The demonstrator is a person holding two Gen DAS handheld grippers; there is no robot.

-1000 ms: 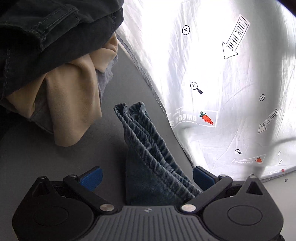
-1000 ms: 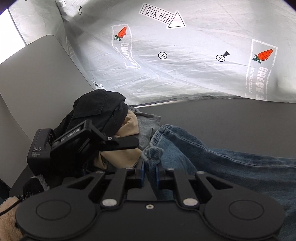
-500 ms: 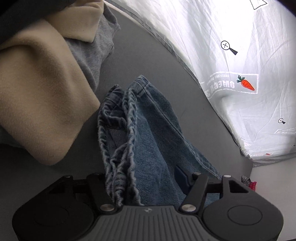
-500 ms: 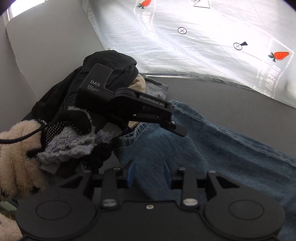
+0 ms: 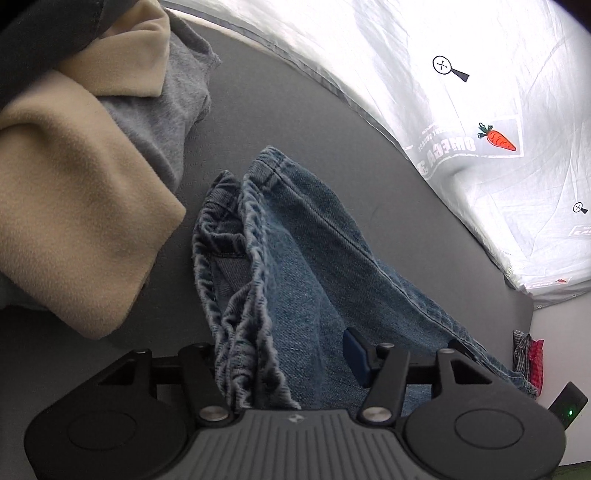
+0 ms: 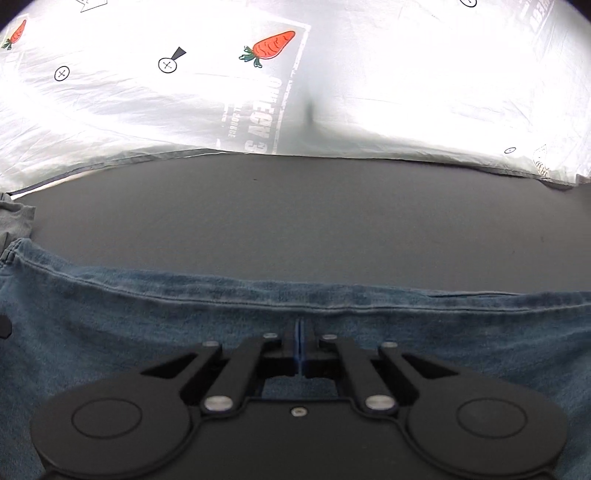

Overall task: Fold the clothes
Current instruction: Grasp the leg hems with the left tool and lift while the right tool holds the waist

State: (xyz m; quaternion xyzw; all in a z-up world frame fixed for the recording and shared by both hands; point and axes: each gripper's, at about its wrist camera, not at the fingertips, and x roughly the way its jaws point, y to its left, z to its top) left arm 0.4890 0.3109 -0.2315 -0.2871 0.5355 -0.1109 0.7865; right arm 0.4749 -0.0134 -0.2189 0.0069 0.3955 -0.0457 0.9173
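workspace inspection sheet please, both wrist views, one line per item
surface: dark grey table, bare beyond the denim
job's things: blue jeans spread flat, bunched waistband toward the pile
clutter: beige fleece, grey garment and dark garment heaped at the table end
grippers: left gripper jaws opening, bunched denim between them; right gripper jaws shut over the jeans, no cloth seen pinched
cables: nothing seen
surroundings: white printed sheet with carrots behind table; checked and red cloth past the edge

Jeans (image 5: 314, 273) on table (image 5: 295, 110), clothes pile (image 5: 92, 184) left, sheet (image 5: 480, 110) behind.
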